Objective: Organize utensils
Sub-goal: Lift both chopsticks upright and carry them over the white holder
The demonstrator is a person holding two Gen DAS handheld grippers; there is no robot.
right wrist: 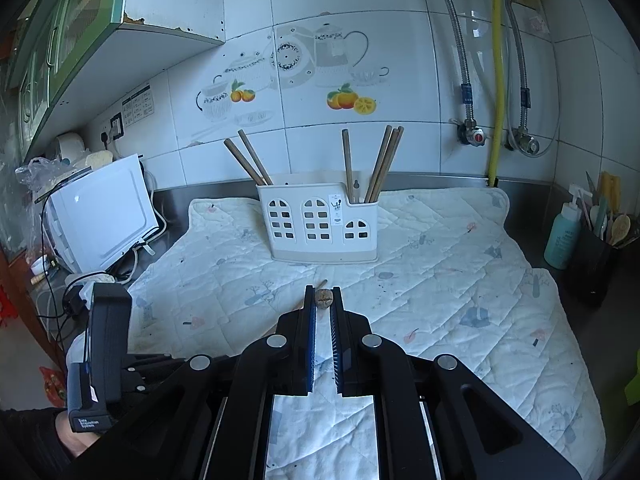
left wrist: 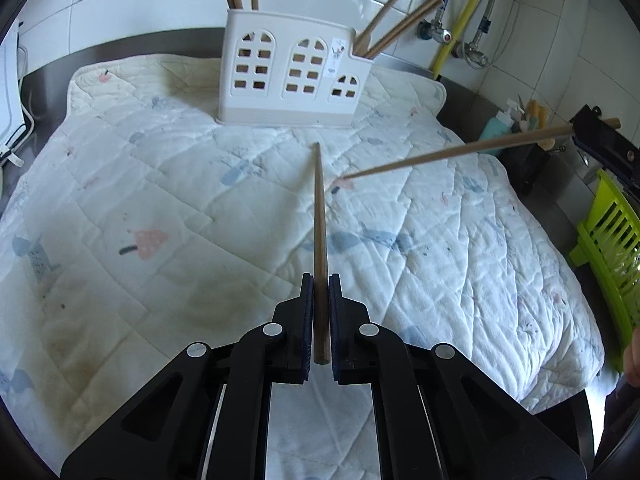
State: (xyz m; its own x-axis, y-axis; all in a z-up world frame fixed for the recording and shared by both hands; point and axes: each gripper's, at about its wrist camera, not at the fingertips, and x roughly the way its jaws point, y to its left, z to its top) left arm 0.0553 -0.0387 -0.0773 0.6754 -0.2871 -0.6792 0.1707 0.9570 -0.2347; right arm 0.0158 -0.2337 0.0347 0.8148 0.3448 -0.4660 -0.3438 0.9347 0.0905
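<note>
- Left wrist view: the left gripper has its jaws clamped on a wooden chopstick near its thick end, the thin tip reaching over the quilted mat toward the white utensil holder. At right, the right gripper pinches a second chopstick.
- Right wrist view: the right gripper is closed on that chopstick's butt; the holder already has chopsticks standing in it.
- Handling, as I judge: light, stiff, smooth sticks that may pivot; grip near the thick end.

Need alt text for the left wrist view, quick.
Left gripper shut on a wooden chopstick aimed at the white utensil holder on the quilted mat. Right gripper holds another chopstick in from the right.
</note>
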